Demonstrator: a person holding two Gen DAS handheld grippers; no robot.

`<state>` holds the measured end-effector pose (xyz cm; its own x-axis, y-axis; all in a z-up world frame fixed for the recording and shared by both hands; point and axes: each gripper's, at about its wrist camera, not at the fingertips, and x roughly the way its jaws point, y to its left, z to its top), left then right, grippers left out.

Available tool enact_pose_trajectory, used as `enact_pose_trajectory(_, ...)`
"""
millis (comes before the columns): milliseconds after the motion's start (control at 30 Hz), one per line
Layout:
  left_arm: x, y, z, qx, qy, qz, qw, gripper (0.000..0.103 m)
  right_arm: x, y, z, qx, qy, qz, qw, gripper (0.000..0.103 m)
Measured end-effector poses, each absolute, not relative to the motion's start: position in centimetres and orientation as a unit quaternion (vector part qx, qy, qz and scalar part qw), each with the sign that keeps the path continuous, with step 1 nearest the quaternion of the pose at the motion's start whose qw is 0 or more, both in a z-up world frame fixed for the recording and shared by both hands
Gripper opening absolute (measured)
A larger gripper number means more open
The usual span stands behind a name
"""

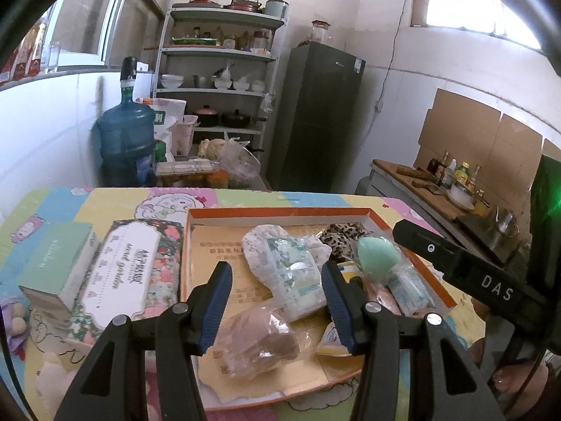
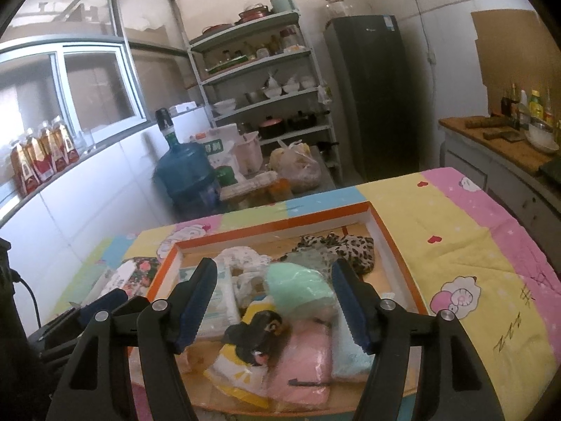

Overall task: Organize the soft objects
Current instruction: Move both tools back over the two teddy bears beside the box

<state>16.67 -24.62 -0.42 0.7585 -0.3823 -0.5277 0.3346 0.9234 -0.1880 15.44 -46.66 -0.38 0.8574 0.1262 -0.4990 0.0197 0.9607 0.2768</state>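
An orange-rimmed shallow box (image 1: 280,212) (image 2: 280,226) lies on the cartoon-print tablecloth and holds several soft items. Among them are a mint sponge in plastic (image 1: 373,256) (image 2: 298,287), a leopard-print cloth (image 1: 340,236) (image 2: 347,249), a wipes pack (image 1: 298,273) and a brownish piece in a clear bag (image 1: 263,336). A pink pack (image 2: 305,361) and a yellow-white packet (image 2: 238,368) lie there too. My left gripper (image 1: 276,270) hovers open over the box's left half. Over the right half my right gripper (image 2: 273,265) stands wide open. Neither gripper's pads press on anything.
Left of the orange box lie a floral box (image 1: 129,280) and a mint-green carton (image 1: 56,263). Bare tablecloth (image 2: 455,245) stretches to the right. Beyond the table's far edge stand a water jug (image 1: 126,133), a shelf rack (image 1: 217,70) and a dark fridge (image 1: 315,115). A counter (image 2: 508,147) runs along the right.
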Motion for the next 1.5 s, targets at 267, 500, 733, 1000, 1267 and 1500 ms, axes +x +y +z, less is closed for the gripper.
enact_pose_trajectory(267,15.3,-23.5,0.5,-0.042,0.279,-0.191,0.94,0.053,14.1,-45.5,0.6,0.133,0.257,0.029,0.957,0.07)
enact_pose_trajectory(500,13.9,-22.6,1.2,-0.045,0.267,-0.191,0.944,0.053,12.8,-44.4,1.7,0.126,0.249,0.031,0.96,0.07)
enact_pose_trajectory(733,12.3,-21.4,1.9,-0.045,0.254,-0.189,0.947,0.053,11.3,-43.1,2.6,0.122,0.24,0.033,0.962,0.07)
enact_pose_trajectory(1000,10.4,-19.6,2.7,-0.045,0.239,-0.182,0.953,0.053,9.5,-41.3,3.6,0.118,0.228,0.04,0.966,0.07)
enact_pose_trajectory(1267,9.1,-17.1,3.2,-0.045,0.227,-0.173,0.957,0.053,8.0,-38.9,4.5,0.112,0.216,0.054,0.968,0.07)
enact_pose_trajectory(1500,8.1,-14.9,3.5,-0.042,0.222,-0.162,0.961,0.053,7.0,-36.4,4.8,0.112,0.21,0.067,0.969,0.07)
